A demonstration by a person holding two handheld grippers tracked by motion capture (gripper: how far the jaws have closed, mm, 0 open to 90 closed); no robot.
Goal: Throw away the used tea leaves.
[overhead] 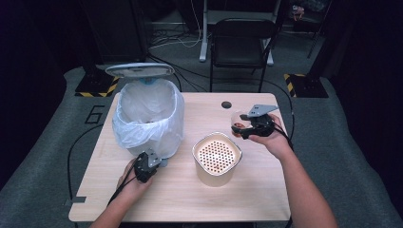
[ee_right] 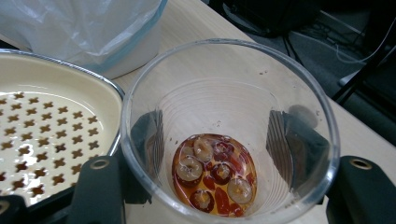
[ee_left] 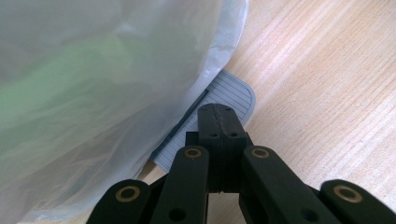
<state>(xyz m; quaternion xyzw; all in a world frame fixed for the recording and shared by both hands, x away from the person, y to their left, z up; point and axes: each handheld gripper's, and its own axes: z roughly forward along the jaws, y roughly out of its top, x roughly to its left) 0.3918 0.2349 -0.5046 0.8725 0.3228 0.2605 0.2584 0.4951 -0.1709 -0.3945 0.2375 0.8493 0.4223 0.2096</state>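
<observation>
At the right of centre in the high view, the right gripper [overhead: 244, 124] is held level above the table [overhead: 266, 190], forearm rising from the lower right, jaws clamped on a clear plastic cup [ee_right: 229, 135] with red slices in amber liquid. Lower left of centre, the left gripper [ee_left: 219, 122], jaws pressed together and empty, rests on the bin's grey pedal [ee_left: 231, 95].

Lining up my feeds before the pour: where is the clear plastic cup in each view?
High view: clear plastic cup right of centre, in the right gripper.
Left gripper view: not in it.
Right gripper view: cup centre, between the jaws.
Shared landmark: bagged bin.
</observation>
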